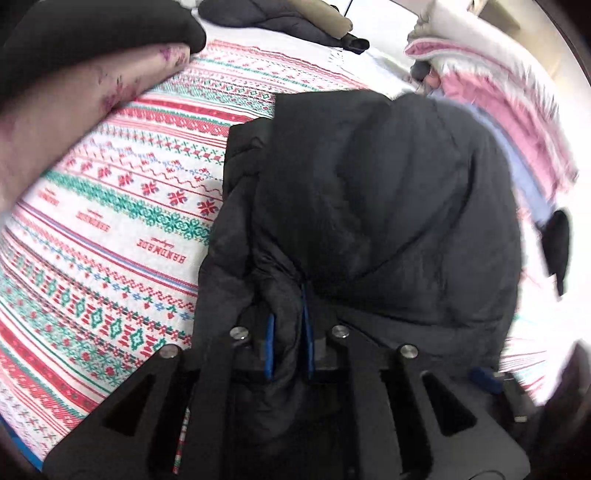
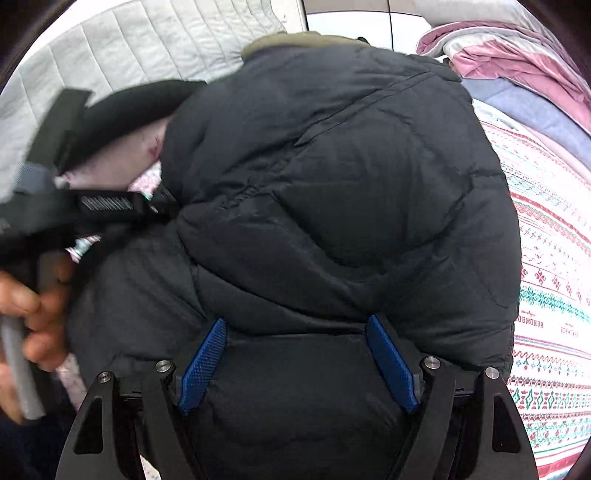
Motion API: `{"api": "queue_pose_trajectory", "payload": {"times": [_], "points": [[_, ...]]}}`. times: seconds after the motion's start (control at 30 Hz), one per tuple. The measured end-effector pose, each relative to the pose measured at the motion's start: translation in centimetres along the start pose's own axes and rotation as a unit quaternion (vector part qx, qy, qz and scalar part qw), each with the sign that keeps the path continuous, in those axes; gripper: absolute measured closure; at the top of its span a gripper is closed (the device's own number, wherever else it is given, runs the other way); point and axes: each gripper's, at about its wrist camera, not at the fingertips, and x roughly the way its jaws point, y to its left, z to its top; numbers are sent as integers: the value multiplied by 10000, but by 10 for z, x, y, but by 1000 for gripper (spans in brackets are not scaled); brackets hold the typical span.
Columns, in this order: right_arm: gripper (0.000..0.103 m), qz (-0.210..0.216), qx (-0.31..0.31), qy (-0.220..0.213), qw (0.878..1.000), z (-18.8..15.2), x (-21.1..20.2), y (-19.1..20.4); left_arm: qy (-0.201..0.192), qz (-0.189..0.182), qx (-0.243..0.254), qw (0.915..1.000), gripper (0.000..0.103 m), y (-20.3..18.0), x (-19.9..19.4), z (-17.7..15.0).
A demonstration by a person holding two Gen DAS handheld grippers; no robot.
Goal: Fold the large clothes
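Observation:
A large black puffer jacket (image 1: 369,192) lies bunched on a patterned red, green and white bedspread (image 1: 110,206). My left gripper (image 1: 290,325) is shut on a fold of the jacket, the fabric pinched between its blue pads (image 1: 270,347). In the right wrist view the jacket (image 2: 332,184) fills the middle. My right gripper (image 2: 295,332) is open, its blue pads (image 2: 203,362) spread wide with jacket fabric lying between them. The left gripper's body and the hand holding it (image 2: 40,306) show at the left.
A pink floral pillow (image 1: 74,110) with a dark cloth on it lies at upper left. Another dark jacket (image 1: 280,18) lies at the far side. A pile of pink, blue and white bedding (image 1: 498,92) sits at right. A white quilted headboard (image 2: 129,48) stands behind.

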Motion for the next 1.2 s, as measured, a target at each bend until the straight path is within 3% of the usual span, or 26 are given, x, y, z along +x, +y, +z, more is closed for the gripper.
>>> {"api": "queue_pose_trajectory", "payload": {"times": [0.07,0.17,0.23,0.3,0.37,0.43,0.57,0.7,0.8,0.9,0.97,1.03,1.13,1.2], "points": [[22,-42,5,47,10000,2,3,0,-95,-510,-321,9981,86,13,-20,7],[22,-59,-7,65,10000,4,4,1,-703,-918,-605,9914,76,25,-57,13],[22,-84,-8,62,9999,6,6,2,-1420,-850,-397,9854,63,17,-87,13],[22,-122,-15,60,9999,6,6,3,-1650,-886,104,9823,56,-3,-97,12],[22,-142,-13,58,9999,5,4,5,-1525,-931,392,9831,55,-19,-89,14],[22,-155,-21,49,9999,3,3,7,-1150,-742,622,9886,55,-39,-65,25],[22,-134,-79,62,9999,-13,0,19,-661,85,560,9962,52,-37,-7,44],[22,55,-123,105,9999,-16,-9,9,-400,-172,108,9990,48,-14,13,37],[23,345,-140,43,9993,-10,-26,-1,-432,-135,134,9989,48,-15,12,34],[23,730,311,-752,9940,11,-67,-24,-388,-107,99,9991,48,-13,14,33],[23,732,629,-1126,9889,36,-82,-42,-393,-41,172,9991,48,-20,15,34],[23,400,804,-1089,9900,61,-72,-55,-417,25,235,9989,48,-21,19,34],[23,49,966,-611,9934,93,-31,-65,-429,102,301,9986,48,-23,22,32],[22,13,930,-518,9943,99,-5,-63,-431,161,318,9984,48,-23,26,32]]}}
